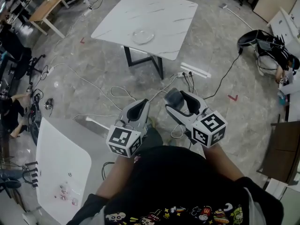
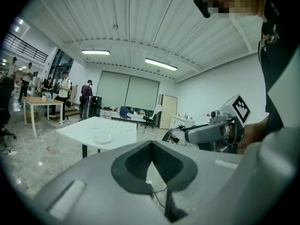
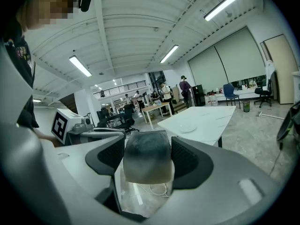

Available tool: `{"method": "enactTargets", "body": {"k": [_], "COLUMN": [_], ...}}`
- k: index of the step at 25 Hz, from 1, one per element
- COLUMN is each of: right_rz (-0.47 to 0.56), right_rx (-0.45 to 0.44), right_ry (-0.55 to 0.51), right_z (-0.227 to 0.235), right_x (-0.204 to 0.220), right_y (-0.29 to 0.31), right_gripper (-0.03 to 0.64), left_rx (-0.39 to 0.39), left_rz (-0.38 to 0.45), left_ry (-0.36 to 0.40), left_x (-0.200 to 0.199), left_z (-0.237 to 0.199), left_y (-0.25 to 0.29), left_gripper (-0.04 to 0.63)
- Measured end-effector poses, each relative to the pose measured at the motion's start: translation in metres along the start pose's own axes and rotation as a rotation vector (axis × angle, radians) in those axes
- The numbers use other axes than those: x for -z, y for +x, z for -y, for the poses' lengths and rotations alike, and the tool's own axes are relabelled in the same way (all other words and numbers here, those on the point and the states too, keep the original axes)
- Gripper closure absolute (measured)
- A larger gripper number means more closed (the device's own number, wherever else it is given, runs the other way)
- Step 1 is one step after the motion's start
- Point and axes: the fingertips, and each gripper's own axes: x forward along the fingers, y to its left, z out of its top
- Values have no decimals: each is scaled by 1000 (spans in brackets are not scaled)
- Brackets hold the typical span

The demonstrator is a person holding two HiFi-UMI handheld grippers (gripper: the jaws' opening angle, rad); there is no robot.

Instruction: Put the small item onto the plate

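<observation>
A clear glass plate (image 1: pixel 142 36) lies on the white marble table (image 1: pixel 164 13) ahead of me; the left gripper view shows the plate (image 2: pixel 102 138) and the right gripper view shows the plate (image 3: pixel 187 128) too. My right gripper (image 1: pixel 177 100) is shut on a small grey block (image 1: pixel 174 97), which fills the gap between its jaws as the grey block (image 3: pixel 146 162). My left gripper (image 1: pixel 138 109) is shut with nothing in it, its pads (image 2: pixel 140 159) meeting in the left gripper view. Both are held near my waist, well short of the table.
A second white table (image 1: pixel 61 163) with small items stands at my lower left. Cables (image 1: pixel 98 90) and a power strip (image 1: pixel 187 74) lie on the floor between me and the marble table. A wooden desk (image 1: pixel 51 6), chairs and people stand at the far left.
</observation>
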Motion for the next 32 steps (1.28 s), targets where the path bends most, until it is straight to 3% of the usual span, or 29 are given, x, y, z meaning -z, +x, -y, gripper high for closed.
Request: {"method": "enactTargets", "body": {"k": [16, 24, 32], "right_rz": [21, 3, -16], "right_rx": [73, 82, 76], "right_ry": [17, 7, -7], "right_z": [18, 10, 20], "right_x": [-57, -66, -70], "right_y": [131, 166, 182], "right_gripper": [284, 285, 285], "left_rx": [65, 55, 67], "left_rz": [-20, -8, 0], "left_ry": [22, 1, 2], "left_x": [-41, -46, -42], "left_z": [-141, -182, -193], "left_y": [33, 26, 39], "left_gripper": [594, 594, 594]}}
